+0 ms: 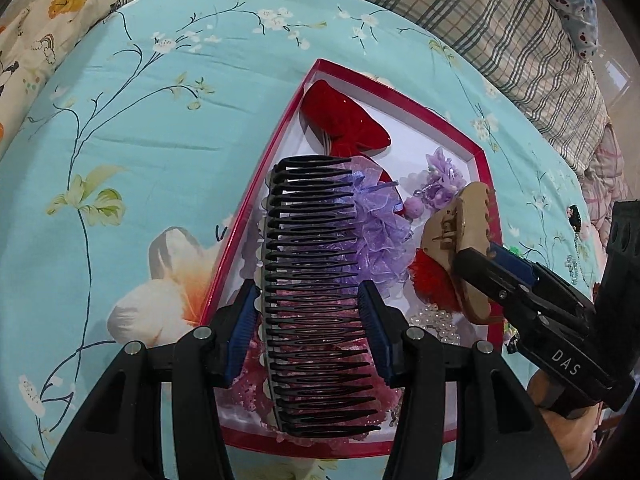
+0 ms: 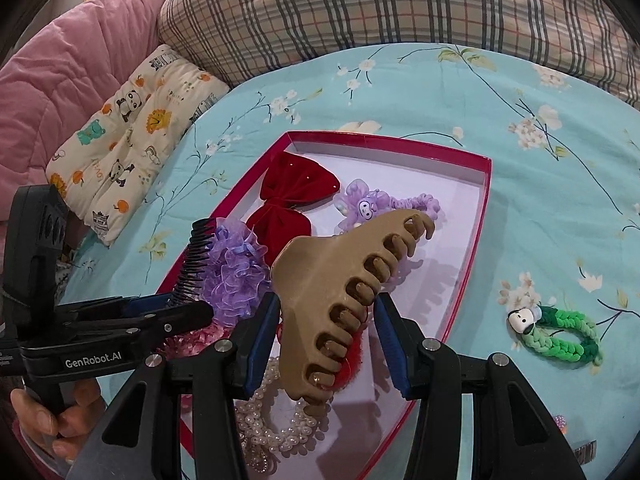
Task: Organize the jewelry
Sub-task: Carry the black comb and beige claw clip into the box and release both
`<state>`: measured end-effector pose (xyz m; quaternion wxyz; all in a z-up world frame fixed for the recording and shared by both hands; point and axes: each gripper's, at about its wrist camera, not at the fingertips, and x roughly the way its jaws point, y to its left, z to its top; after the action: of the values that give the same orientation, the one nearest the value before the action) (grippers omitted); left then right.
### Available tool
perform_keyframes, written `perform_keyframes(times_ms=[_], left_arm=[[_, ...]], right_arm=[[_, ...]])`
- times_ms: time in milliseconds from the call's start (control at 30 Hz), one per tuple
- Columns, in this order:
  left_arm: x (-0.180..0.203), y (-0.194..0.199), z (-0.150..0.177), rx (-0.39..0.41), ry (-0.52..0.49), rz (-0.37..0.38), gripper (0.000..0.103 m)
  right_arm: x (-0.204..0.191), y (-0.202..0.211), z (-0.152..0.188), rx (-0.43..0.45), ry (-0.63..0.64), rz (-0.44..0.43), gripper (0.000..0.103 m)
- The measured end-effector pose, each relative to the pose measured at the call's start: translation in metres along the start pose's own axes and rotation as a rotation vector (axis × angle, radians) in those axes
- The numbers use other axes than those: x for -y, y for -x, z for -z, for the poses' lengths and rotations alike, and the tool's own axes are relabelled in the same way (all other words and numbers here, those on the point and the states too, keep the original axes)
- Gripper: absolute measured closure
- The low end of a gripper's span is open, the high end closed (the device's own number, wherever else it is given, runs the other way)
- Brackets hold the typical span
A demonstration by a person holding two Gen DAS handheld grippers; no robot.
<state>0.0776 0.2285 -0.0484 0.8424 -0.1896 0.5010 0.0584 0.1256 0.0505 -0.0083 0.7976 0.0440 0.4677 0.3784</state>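
The left gripper point(image 1: 306, 332) is clamped across a black comb point(image 1: 316, 292), pads on its spine and tooth tips; the right gripper point(image 2: 328, 344) pinches a tan claw clip point(image 2: 344, 304) across its body. Both hang over the near end of the red tray point(image 2: 486, 184), above the purple scrunchie point(image 2: 236, 276), pearl strands point(image 2: 276, 428) and red bow point(image 2: 294, 200). Both pieces look light, stiff, slick plastic; the comb's thin teeth could bend, so its spine seems the safer hold. A green scrunchie point(image 2: 568, 336) lies on the bedspread point(image 2: 520, 92), right of the tray.
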Motion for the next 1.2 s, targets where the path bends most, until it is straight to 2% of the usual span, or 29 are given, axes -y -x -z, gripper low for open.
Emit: perform_keyframes(times_ms=[433, 567, 1200], left_arm=[[0.000, 0.007, 0.002, -0.003, 0.002, 0.000, 0.053], [0.002, 0.012, 0.003, -0.001, 0.002, 0.002, 0.053], [0.023, 0.041, 0.015, 0.033, -0.022, 0.027, 0.053]], right_arm=[[-0.001, -0.001, 0.001, -0.029, -0.025, -0.005, 0.050], [-0.001, 0.007, 0.003, -0.019, -0.031, -0.012, 0.039], [0.014, 0.054, 0.016, 0.036, -0.079, -0.013, 0.039]])
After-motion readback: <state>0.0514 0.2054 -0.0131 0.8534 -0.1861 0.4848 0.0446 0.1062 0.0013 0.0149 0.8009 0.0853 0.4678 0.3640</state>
